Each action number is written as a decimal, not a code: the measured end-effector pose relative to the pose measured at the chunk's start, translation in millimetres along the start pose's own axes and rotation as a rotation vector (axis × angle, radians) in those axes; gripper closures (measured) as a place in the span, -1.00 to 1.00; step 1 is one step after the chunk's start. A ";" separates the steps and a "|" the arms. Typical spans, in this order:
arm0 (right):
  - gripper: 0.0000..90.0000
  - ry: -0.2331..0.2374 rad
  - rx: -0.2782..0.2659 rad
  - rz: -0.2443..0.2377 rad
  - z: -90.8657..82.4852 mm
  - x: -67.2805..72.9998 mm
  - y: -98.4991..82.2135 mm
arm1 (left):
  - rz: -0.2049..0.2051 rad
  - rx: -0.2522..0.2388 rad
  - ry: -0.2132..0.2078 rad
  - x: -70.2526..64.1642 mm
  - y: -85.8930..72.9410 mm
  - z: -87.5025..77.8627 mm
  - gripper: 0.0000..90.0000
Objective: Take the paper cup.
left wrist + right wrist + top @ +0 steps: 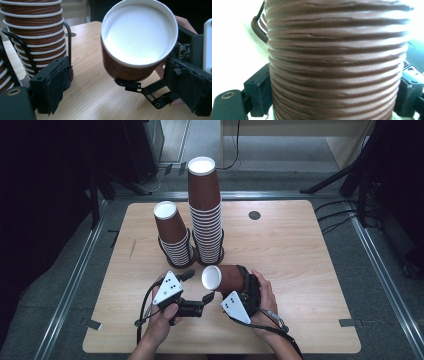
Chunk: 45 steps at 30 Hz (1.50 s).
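Observation:
A brown ribbed paper cup (223, 278) lies sideways above the table, its white round end facing left. My right gripper (245, 282) is shut on it; in the right gripper view the cup's wall (334, 62) sits between the pads (259, 92). My left gripper (196, 287) is just left of the cup and stands open. In the left gripper view the cup's white end (138, 35) faces the camera, ahead of my left gripper (120, 87) and between its wide-apart pads (53, 85).
Two upside-down stacks of the same cups stand in black wire holders behind the grippers, a tall one (205, 215) and a shorter one (172, 235); the tall stack (37, 37) is close to my left jaw. The wooden table (300, 270) has a dark round hole (254, 215).

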State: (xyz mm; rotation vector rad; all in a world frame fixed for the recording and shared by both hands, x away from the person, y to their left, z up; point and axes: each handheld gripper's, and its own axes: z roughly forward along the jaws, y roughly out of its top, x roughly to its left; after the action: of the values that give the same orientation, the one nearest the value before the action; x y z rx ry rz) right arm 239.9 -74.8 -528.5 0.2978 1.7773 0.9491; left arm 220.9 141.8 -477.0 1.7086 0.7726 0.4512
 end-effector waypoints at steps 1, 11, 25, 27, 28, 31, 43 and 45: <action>-0.75 -0.001 -0.002 -0.003 0.1 0.4 0.1 | 0.002 0.003 -0.002 -0.4 0.0 0.3 -0.83; -0.75 0.001 -0.020 -0.092 0.5 6.4 1.4 | -0.026 -0.003 -0.034 -0.2 0.7 0.0 -0.83; -0.76 0.014 -0.063 -0.181 -1.4 15.5 7.5 | -0.032 0.004 -0.073 -5.4 3.1 1.5 -0.83; -0.76 0.011 -0.067 -0.184 -1.8 16.0 7.9 | -0.029 0.011 -0.071 -5.5 2.9 2.2 -0.83; -0.76 0.008 -0.069 -0.187 -1.9 16.0 8.1 | -0.031 0.012 -0.071 -5.7 2.9 2.4 -0.83; -0.77 0.000 -0.075 -0.202 -2.4 15.7 8.8 | -0.036 0.016 -0.069 -5.9 3.1 2.7 -0.83; -0.77 -0.002 -0.086 -0.243 -3.1 18.2 10.0 | -0.059 0.035 -0.061 -5.8 3.7 4.2 -0.68; -0.77 -0.008 -0.086 -0.243 -3.0 17.0 9.8 | -0.061 0.038 -0.062 -5.1 3.6 4.2 -0.65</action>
State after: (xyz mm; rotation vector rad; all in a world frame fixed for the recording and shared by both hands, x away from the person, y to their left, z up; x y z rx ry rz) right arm 227.9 -59.5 -532.7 0.0287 1.7143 0.8452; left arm 221.0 134.8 -474.3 1.7214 0.7907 0.3424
